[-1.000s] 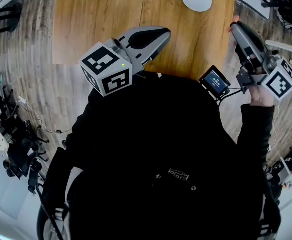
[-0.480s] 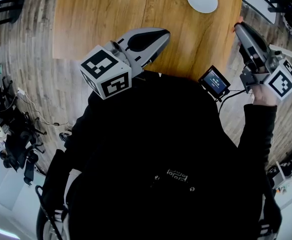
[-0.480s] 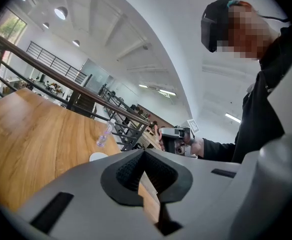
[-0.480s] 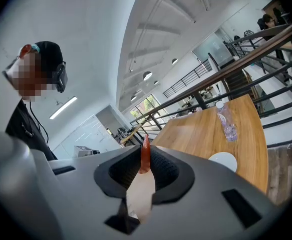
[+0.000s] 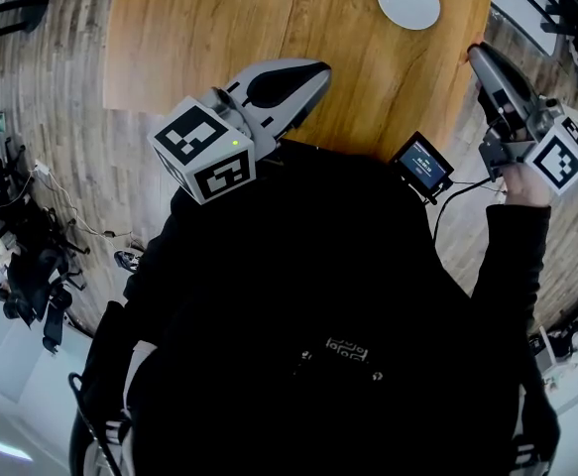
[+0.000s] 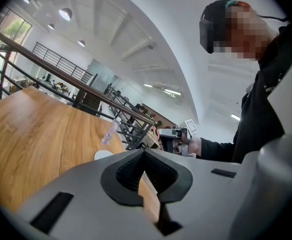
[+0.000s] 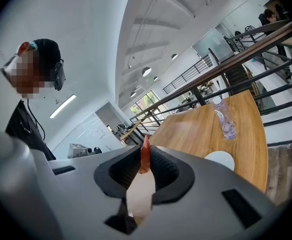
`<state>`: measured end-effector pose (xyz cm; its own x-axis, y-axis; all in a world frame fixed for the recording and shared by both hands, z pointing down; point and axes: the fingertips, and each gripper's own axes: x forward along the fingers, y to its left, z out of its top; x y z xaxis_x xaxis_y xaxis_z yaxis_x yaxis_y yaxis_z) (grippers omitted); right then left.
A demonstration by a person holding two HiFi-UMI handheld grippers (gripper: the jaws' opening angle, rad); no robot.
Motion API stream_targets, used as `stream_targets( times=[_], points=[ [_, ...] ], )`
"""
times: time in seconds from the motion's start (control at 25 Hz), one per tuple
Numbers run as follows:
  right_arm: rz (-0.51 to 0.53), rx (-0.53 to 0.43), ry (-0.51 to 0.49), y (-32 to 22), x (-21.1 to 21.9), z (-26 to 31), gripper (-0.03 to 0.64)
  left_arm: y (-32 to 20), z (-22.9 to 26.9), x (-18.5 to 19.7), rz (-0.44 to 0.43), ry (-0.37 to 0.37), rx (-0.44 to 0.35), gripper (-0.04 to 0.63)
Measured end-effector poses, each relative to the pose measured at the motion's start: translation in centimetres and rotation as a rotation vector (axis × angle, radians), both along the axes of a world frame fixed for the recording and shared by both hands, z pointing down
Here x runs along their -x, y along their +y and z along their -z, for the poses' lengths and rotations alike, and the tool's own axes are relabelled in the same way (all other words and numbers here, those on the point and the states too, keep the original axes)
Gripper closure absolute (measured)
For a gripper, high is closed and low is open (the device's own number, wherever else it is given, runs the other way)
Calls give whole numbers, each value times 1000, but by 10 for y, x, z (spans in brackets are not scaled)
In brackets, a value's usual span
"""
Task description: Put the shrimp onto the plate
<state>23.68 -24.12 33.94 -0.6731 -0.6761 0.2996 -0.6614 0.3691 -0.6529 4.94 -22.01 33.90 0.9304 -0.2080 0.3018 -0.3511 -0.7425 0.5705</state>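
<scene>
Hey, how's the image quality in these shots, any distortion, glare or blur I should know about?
Head view: strong fisheye, the table edges bow, and dark clothing swallows detail. Left gripper view: dark rounded corners, bright ceiling lamps, a mosaic patch. Right gripper view: same vignette; the shrimp reads sharp, the plate bright white.

My grey left gripper [image 5: 313,72] sits close to my chest, jaws pressed together on nothing. My black-sleeved right arm [image 5: 507,256] stretches out sideways, and my grey right gripper [image 5: 475,56] pinches a red-tailed pale shrimp [image 7: 144,159].
</scene>
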Motion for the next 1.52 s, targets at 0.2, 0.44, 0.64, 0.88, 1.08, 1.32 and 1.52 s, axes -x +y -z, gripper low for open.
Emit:
stream_targets(
  times=[0.2, 0.44, 0.64, 0.88, 1.08, 1.32, 1.52],
  points=[
    [-9, 22, -18, -5, -6, -10, 549, 0, -3, 0, 6, -9, 7, 592],
    [2, 17, 7, -14, -8, -14, 549, 2, -4, -2, -1, -14, 9, 592],
    [10, 32, 19, -20, -9, -25, 549, 3, -9, 1, 18, -24, 25, 592],
    [19, 70, 25, -32, -17, -40, 549, 8, -14, 3, 44, -32, 53, 592],
    [62, 66, 78, -50, -13, -49, 549, 8, -18, 10, 78, -34, 76, 592],
    [87, 108, 111, -60, -14, -77, 549, 13, -23, 21, 122, -45, 104, 592],
    [109, 117, 144, -73, -15, -94, 549, 14, -26, 29, 162, -55, 113, 592]
  ],
)
